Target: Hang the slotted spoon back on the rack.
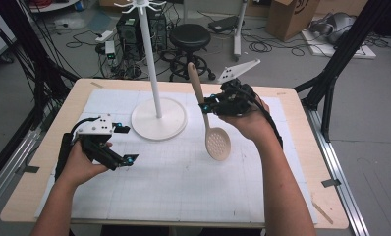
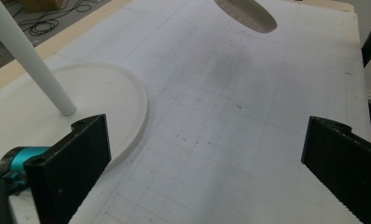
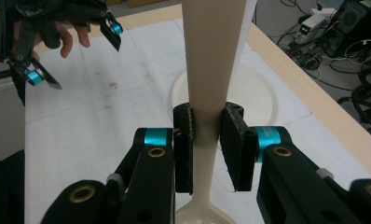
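right hand-held gripper clamped mid-handle on slotted spoon, held off the counter bowl-down, prob so handle tip can reach rack hooks; left hand-held gripper wide open, empty, idling nr base

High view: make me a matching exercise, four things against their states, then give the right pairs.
Things:
1. slotted spoon
2. left gripper
3. right gripper
4. white stand

States:
A. jaws open, holding nothing
B. upright on the mat
C. held off the table, bowl down
D. jaws clamped on a handle

Pairs: 1-C, 2-A, 3-D, 4-B
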The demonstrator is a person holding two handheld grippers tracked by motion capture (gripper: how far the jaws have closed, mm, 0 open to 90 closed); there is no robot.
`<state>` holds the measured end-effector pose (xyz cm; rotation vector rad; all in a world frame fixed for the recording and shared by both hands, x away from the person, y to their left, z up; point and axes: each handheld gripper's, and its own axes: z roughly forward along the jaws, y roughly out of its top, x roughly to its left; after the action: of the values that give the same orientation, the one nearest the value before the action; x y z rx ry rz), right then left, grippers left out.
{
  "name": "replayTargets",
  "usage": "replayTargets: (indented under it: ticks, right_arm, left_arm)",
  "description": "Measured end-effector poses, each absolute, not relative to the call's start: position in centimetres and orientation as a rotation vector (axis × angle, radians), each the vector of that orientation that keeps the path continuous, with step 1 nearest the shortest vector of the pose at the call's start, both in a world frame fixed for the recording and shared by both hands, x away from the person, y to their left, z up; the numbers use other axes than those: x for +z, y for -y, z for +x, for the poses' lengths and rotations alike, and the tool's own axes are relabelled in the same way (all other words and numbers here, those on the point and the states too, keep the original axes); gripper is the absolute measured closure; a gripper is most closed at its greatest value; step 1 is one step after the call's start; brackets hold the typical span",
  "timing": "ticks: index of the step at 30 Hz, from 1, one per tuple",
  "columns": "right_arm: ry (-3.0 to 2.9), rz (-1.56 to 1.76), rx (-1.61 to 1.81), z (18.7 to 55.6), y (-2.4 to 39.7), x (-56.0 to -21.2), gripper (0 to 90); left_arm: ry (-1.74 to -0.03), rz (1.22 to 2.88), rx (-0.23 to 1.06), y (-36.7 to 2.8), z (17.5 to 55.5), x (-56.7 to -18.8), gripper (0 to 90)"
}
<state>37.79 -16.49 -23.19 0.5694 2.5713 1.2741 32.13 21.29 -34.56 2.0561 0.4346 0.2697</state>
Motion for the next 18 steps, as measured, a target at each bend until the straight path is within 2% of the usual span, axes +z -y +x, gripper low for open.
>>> replayTargets:
  ticks: [18]
  right_arm:
    - [-2.570, 0.521, 1.245, 40.4, 14.6, -18.9, 75.9]
  left_arm:
    - [-0.430, 2.042, 0.272, -21.3, 32.0, -34.3, 1.8]
